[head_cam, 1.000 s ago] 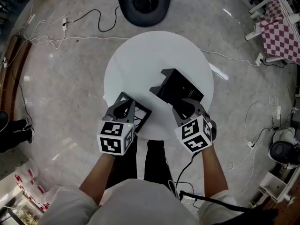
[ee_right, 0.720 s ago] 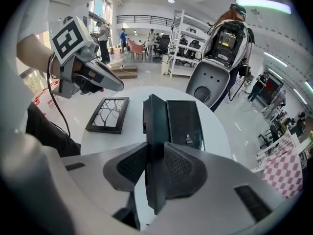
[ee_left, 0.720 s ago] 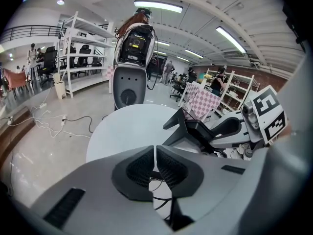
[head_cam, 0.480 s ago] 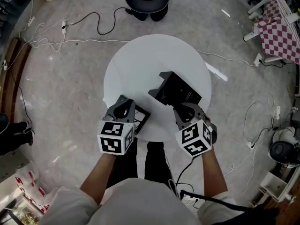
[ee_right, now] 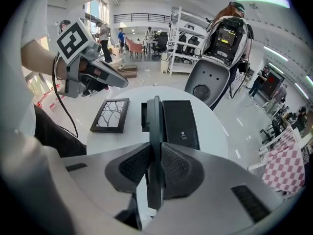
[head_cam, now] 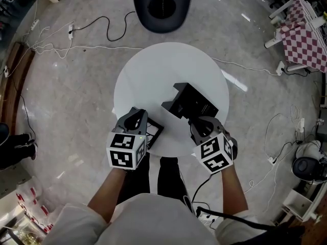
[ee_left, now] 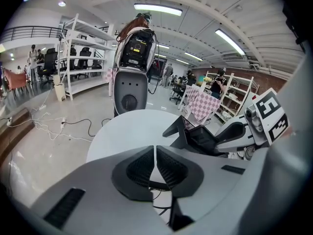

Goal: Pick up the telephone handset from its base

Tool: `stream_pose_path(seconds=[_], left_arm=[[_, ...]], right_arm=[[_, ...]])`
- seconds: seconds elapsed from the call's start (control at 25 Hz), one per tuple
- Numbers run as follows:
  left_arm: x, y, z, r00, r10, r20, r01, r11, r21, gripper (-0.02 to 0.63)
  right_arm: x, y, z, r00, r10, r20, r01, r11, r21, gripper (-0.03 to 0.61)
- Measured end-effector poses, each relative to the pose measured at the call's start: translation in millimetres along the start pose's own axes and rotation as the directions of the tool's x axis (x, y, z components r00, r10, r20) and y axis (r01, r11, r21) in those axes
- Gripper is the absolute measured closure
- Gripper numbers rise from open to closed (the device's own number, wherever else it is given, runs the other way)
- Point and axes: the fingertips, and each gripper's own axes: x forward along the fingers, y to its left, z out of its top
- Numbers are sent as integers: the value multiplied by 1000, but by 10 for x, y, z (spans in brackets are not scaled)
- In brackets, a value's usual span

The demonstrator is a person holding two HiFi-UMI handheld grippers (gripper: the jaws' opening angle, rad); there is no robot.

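A black telephone base (head_cam: 198,102) (ee_right: 180,124) lies on the round white table (head_cam: 153,70). Its handset (ee_right: 154,126) rests along the base's left side in the right gripper view. My right gripper (head_cam: 197,122) (ee_right: 155,168) is at the near end of the handset, its jaws closing with both pads against the handset's sides. My left gripper (head_cam: 134,120) (ee_left: 155,166) is shut on nothing, above the table's near left edge. The left gripper view shows the phone (ee_left: 200,137) to its right.
A black picture frame (head_cam: 155,129) (ee_right: 110,114) lies flat by the table's near edge, under the left gripper. A dark rounded machine (head_cam: 162,4) stands on the floor beyond the table. Cables (head_cam: 92,24) trail across the floor, and a checked cloth (head_cam: 304,32) hangs at far right.
The right gripper's jaws have drawn in on the handset. Both hands stay about where they were. The dark machine beyond the table has shifted a little in the view.
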Motion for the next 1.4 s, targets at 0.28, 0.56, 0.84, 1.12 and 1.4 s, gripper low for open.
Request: stream_pose_path(seconds=[0.28,0.56,0.84,1.12,1.4], left_arm=[[21,-22,72,1000,-7,12,7,1000,3,584],[16,-43,140,1000,-10,15,10,1000,9,584],[14,15,62,1000,-5,2,5,1000,5,584],[43,-20,93,1000,-12,1,12,1000,7,584],[55,-39,75,1000,-12,-3,12,1000,10,584]], right_arm=[[-108,-80,57,998,34,60,-42,989,140,492],[-11,-378,19,997,28,68,-47,953,300,491],[56,-504,-7,999,24,47,-39,935,353,488],[92,-581,-21,998,51,21,-55,938,342,479],[155,-590,-16,998,65,16,-67,946,318,463]])
